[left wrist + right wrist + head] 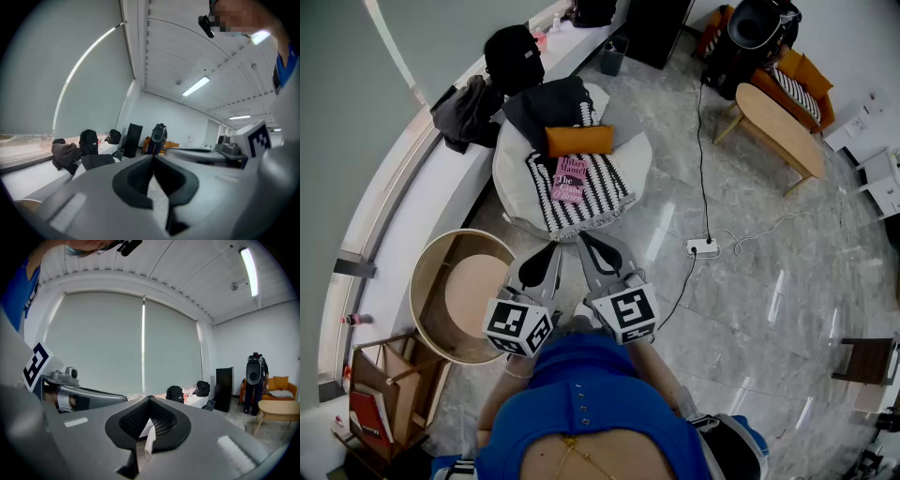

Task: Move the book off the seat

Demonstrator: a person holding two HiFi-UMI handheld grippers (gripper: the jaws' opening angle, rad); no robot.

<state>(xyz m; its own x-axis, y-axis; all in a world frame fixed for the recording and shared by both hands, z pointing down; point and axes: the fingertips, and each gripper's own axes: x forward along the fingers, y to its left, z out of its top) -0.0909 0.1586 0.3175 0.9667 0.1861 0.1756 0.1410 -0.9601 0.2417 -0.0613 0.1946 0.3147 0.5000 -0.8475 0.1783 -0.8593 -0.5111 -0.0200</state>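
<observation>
Approach step: the left tongs (551, 249) and right tongs (586, 242) hang closed and empty, short of the seat's (510, 184) near edge. Next, I judge, one must open and reach the book (569, 178) lying mid-seat.

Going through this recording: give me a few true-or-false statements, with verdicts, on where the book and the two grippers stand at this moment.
1. The book lies on the striped blanket on the round white seat. True.
2. The left gripper is shut on the book. False: its jaws are together on nothing, and it is short of the seat.
3. The right gripper has its jaws wide apart. False: they are together and empty.
4. An orange cushion lies on the seat just beyond the book. True.
5. The power strip lies on the seat. False: it lies on the floor, to the seat's right.
</observation>
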